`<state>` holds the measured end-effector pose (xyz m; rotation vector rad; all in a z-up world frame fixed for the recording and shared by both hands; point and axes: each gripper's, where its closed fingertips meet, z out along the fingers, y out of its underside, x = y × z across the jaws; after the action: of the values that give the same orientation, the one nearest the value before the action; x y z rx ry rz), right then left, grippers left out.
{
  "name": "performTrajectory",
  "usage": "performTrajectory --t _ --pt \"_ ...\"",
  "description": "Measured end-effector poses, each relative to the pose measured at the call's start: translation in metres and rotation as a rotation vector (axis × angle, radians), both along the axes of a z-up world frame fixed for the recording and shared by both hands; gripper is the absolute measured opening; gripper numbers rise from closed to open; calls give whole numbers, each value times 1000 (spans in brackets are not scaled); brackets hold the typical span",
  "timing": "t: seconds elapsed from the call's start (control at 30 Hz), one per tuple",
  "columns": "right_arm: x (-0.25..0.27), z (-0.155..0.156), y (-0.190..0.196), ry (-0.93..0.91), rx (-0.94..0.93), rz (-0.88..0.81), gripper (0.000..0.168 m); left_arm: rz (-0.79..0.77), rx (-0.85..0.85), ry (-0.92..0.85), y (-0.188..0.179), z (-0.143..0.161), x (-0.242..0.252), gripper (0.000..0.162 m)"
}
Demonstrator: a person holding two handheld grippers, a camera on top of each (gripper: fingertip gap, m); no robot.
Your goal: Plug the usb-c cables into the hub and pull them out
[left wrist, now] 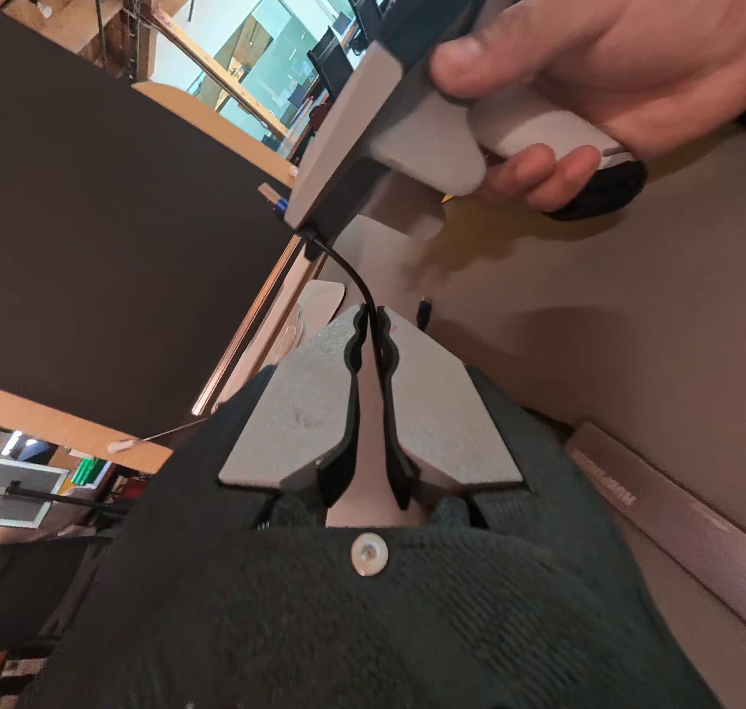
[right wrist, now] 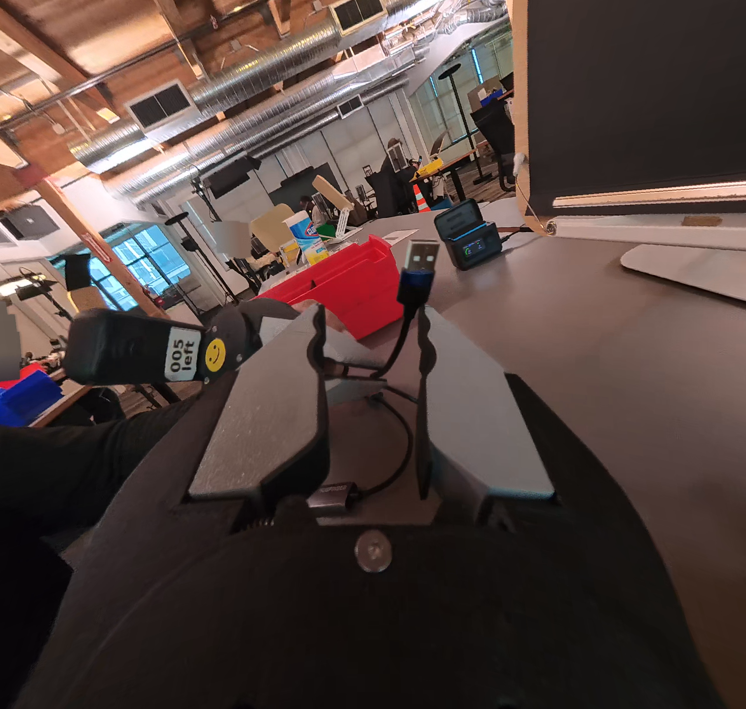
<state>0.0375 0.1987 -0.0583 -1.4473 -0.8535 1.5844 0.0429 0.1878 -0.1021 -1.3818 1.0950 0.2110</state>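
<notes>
My left gripper point(left wrist: 373, 322) is shut on a thin black cable point(left wrist: 351, 274), pinched at the fingertips. The cable arcs up to a USB plug with a blue collar point(left wrist: 274, 199), which pokes out past the tip of my right gripper point(left wrist: 298, 221), held by a hand. In the right wrist view my right gripper point(right wrist: 371, 326) stands open. The blue-collared plug point(right wrist: 420, 270) rises just beyond its right fingertip point(right wrist: 424, 326), and the cable runs along that finger's inner side. A small grey hub point(right wrist: 331, 496) lies on the table below between the fingers, with a black cable loop point(right wrist: 403, 439).
A second blue plug point(left wrist: 424, 310) lies on the grey table point(right wrist: 565, 366). A red bin point(right wrist: 347, 286), a wipes canister point(right wrist: 306, 237) and a black box with a small screen point(right wrist: 468, 237) stand farther back. A dark monitor point(right wrist: 625, 84) on a white base point(right wrist: 686, 266) is at the right. The gap from one gripper's tips to the other's is roughly 4 centimeters.
</notes>
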Motion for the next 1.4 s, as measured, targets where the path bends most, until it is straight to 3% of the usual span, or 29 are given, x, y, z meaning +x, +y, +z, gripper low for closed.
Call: performTrajectory --t 0.33,0.53,0.6,0.7,0.77,0.83,0.9,1.4 --pt "0 0 -4 4 10 10 21 3 31 56 -5 -6 10 3" --pt "-5 -14 4 -81 16 -53 43 5 38 69 -3 -8 8 3" --pt "-6 -16 5 -94 17 -60 44 -1 38 66 -4 -9 9 3" --pt "-6 -23 11 -133 9 -91 31 -52 51 67 -11 -8 16 3" --pt "-7 -28 15 -163 2 -116 57 -89 39 73 -16 -10 23 1" --pt "-9 -26 9 -149 -3 -80 50 -86 45 94 -16 -13 26 1" --pt "-10 -21 2 -129 26 -43 19 -67 32 108 -13 -18 25 1" --pt "-5 -26 13 -187 89 -146 16 63 -44 -95 4 -6 1 3"
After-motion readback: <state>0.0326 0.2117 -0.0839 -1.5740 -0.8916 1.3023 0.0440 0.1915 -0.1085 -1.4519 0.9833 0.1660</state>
